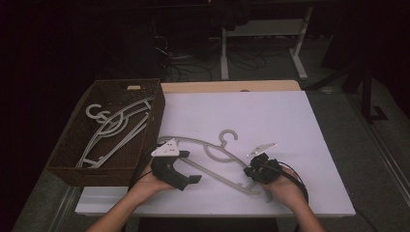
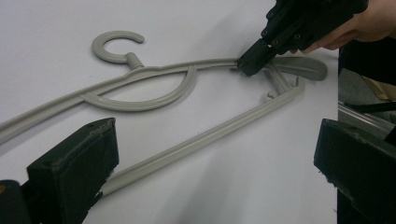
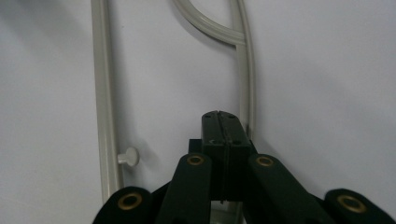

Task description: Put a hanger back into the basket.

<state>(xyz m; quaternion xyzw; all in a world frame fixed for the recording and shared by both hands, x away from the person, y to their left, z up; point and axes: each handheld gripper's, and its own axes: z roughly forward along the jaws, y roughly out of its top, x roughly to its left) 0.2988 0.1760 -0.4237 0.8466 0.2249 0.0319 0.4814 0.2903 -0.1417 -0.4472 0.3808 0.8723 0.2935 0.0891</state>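
Note:
A grey plastic hanger [image 1: 228,135] lies flat on the white tabletop [image 1: 270,121], hook pointing away from me. My left gripper [image 1: 189,166] sits low by the hanger's left half and is open. In the left gripper view its wide-apart pads straddle the straight bottom bar of the hanger [image 2: 210,135] without touching it. My right gripper [image 1: 249,171] is at the hanger's right end with its jaws pressed together. Its tip [image 2: 250,63] rests against the upper arm. In the right gripper view the shut tips [image 3: 223,119] cover that arm, and the bottom bar [image 3: 100,70] runs alongside at the left.
A dark woven basket [image 1: 157,116] stands at the table's left and holds several more pale hangers [image 1: 116,125]. The table's right edge [image 2: 337,93] is close behind the right hand. Beyond the table are a dark floor, cables and a white desk frame [image 1: 225,53].

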